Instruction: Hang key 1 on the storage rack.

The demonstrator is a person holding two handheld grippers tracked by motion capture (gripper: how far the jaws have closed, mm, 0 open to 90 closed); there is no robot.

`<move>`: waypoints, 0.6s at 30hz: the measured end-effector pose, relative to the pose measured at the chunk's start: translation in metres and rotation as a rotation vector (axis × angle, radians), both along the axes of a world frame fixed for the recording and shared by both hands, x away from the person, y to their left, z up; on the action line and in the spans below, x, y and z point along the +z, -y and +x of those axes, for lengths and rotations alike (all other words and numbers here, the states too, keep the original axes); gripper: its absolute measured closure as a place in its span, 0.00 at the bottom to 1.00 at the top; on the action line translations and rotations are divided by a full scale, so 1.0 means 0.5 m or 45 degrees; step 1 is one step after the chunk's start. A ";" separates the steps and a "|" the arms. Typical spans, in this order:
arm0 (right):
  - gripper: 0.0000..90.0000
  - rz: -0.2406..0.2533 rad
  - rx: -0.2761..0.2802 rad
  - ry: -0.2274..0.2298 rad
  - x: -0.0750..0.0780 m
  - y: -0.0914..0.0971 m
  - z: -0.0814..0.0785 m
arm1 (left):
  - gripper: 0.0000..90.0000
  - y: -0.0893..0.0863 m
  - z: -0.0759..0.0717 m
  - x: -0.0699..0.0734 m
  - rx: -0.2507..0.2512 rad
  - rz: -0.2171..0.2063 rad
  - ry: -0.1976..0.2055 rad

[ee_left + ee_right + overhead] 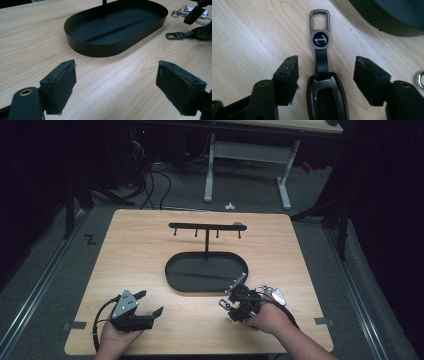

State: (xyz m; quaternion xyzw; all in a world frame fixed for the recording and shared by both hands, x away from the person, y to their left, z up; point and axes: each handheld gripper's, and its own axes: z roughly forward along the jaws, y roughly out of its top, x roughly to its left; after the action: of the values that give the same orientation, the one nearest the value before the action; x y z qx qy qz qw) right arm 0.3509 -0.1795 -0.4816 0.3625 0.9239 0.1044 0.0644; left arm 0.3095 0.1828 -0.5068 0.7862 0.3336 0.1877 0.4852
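In the high view, lower centre, the right gripper (231,306) was seen open by the tray (172,277) and the left gripper (150,304) open and empty at lower left, in the left gripper view a keychain (175,35) lay at upper right, and in the right gripper view the key fob (327,100) lay unpinched between spread jaws at bottom centre, so a centred, square closing on its body was judged best.

Pale wood-grain table (140,250), matt black oval tray (117,48) with black hook stand (206,226), glossy dark key fob (327,100) on black strap with grey metal clasp (319,20), black badge, silver keyring (178,12).
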 end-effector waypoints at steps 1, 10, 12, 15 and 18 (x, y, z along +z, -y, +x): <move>0.43 -0.005 0.000 -0.017 -0.001 -0.004 0.004 | 0.19 -0.001 -0.001 0.001 0.001 -0.007 -0.003; 0.55 -0.140 0.079 -0.119 0.002 -0.032 0.029 | 0.19 0.008 -0.003 0.001 -0.038 0.003 -0.001; 0.59 -0.172 0.107 -0.136 0.001 -0.039 0.034 | 0.19 0.008 -0.002 -0.001 -0.051 0.005 0.008; 0.65 -0.174 0.094 -0.198 -0.004 -0.047 0.043 | 0.20 0.009 -0.003 0.000 -0.051 0.030 0.020; 0.69 -0.209 0.096 -0.226 -0.009 -0.055 0.050 | 0.20 0.005 -0.004 0.002 -0.044 0.018 0.026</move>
State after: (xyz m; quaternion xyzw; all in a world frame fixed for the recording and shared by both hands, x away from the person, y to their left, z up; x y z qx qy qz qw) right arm 0.3760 -0.1520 -0.4859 0.3287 0.9444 -0.0017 0.0079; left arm 0.3074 0.1803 -0.5058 0.7933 0.3138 0.1898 0.4860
